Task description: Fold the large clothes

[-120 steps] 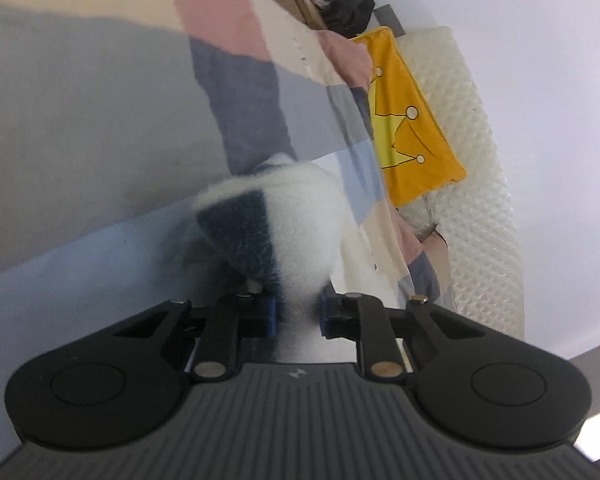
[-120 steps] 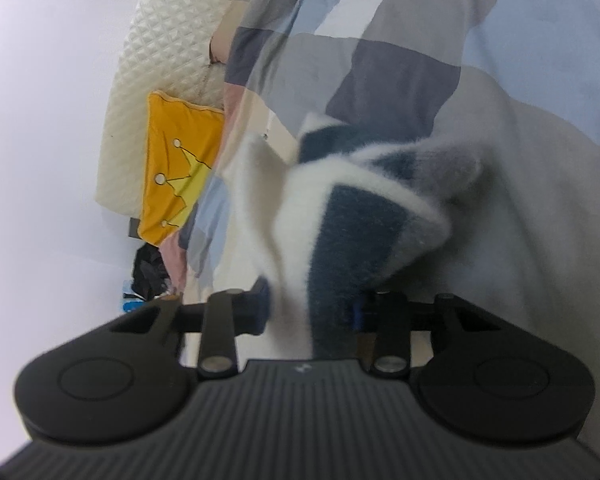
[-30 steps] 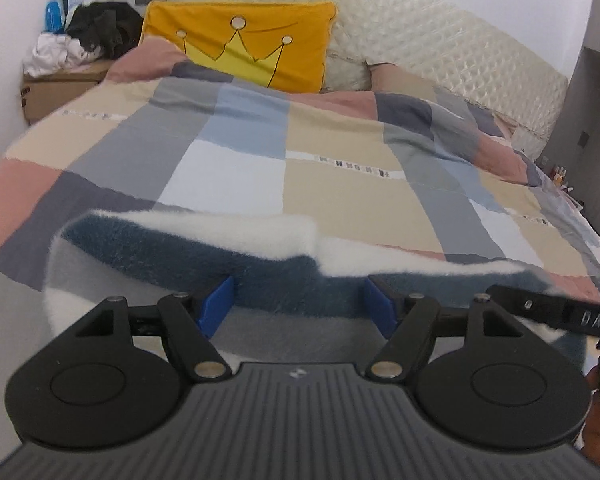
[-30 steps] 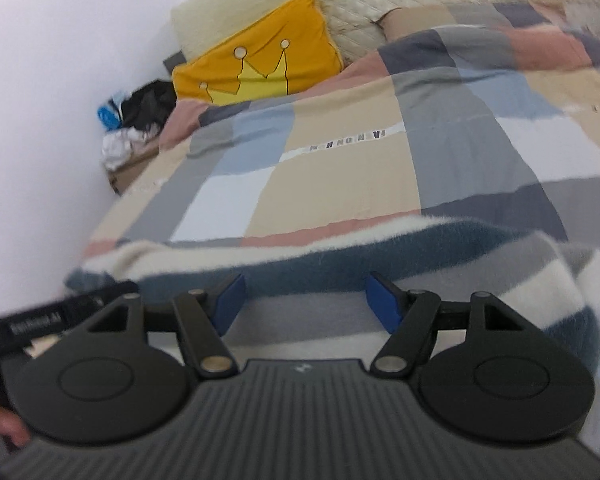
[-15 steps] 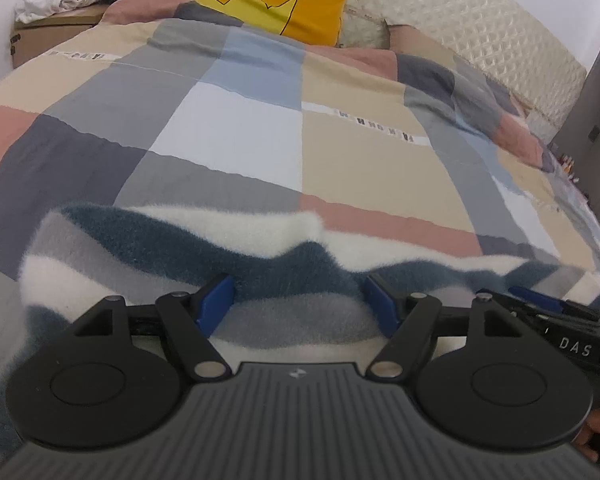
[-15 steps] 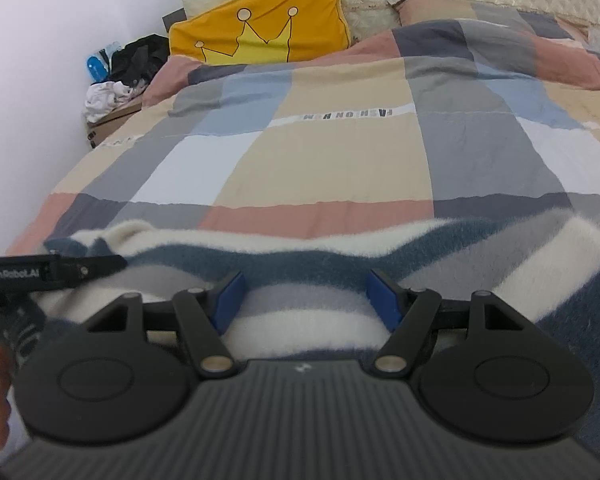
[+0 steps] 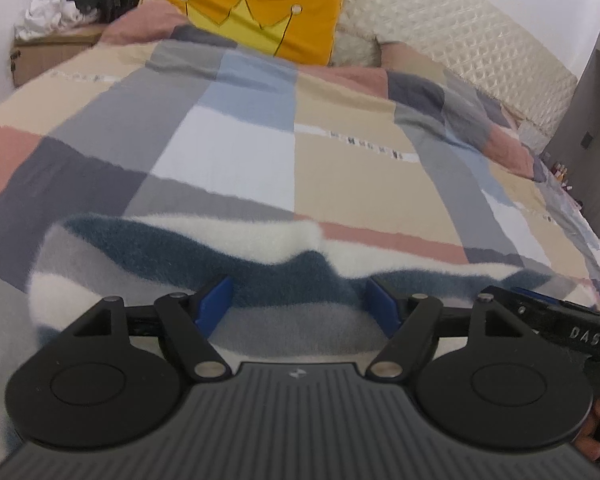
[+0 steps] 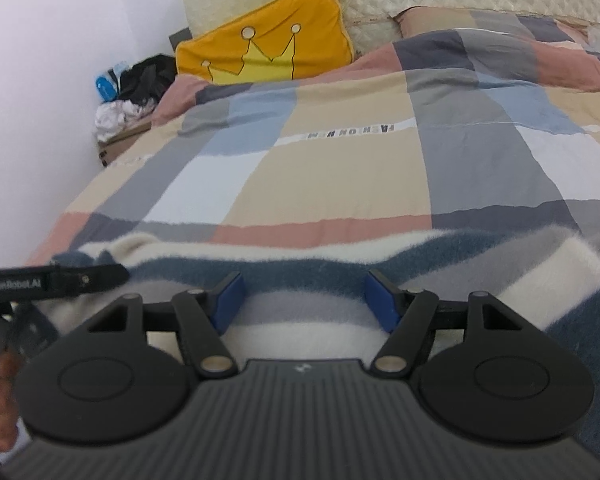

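the striped fleece garment (image 7: 204, 256) lay spread across the lower middle of both wrist views, on the checked duvet (image 7: 352, 176) of the bed, its far edge running roughly side to side just beyond the blue pads. the left gripper (image 7: 298, 304) had its fingers (image 7: 216, 304) spread wide, with fleece showing in the gap but neither pad pressing on it. the right gripper (image 8: 304, 300) was the same, fingers (image 8: 228, 298) apart over the grey and white bands, pinching nothing. each tool showed at the edge of the other's view, so the two sat side by side along the same edge.

the step in hand looked like setting the fold down and smoothing it, or readying a new grab. to do it well, both grippers should have taken the same edge at matching points, biting only the layers meant to move and none of the duvet, then travelled together so the stripes stayed parallel and no ridge like the one in mid-frame of the left view formed. the yellow crown pillow (image 8: 268, 52) at the upper part of the frame was well clear.
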